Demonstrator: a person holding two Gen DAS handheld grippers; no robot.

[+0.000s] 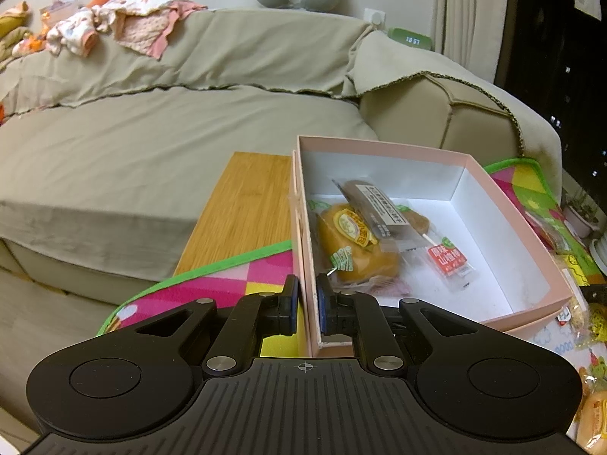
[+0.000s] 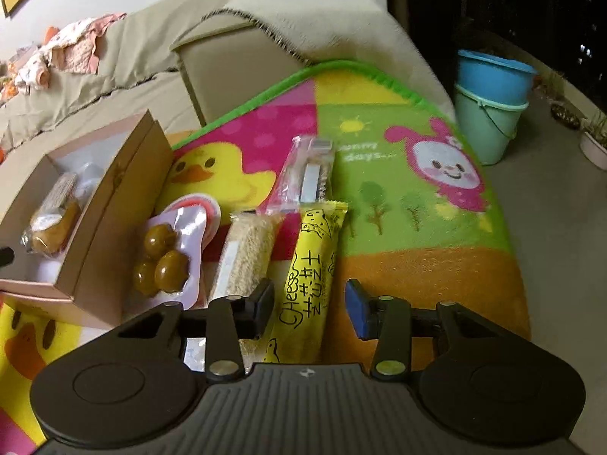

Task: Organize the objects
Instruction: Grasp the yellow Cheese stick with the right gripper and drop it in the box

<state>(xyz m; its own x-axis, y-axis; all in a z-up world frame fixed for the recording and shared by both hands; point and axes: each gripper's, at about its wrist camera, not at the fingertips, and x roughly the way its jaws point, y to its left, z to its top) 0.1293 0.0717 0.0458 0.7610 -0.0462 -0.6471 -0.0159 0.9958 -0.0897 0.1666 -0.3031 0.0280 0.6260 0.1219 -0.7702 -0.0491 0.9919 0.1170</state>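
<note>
Beside a beige sofa [image 1: 159, 144], the left tool [image 1: 308, 305] clamps the pink box [image 1: 470, 159] wall on a cartoon mat [image 2: 398, 197]. The right tool [image 2: 310, 309] straddles the yellow cheese stick [image 2: 309, 276] near the mat's front edge, pads not yet pressing; light, crinkly, probably crushable, best pinched mid-length.

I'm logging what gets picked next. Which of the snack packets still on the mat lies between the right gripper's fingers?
The yellow Cheese stick packet, the only one between the right gripper fingers.
</note>
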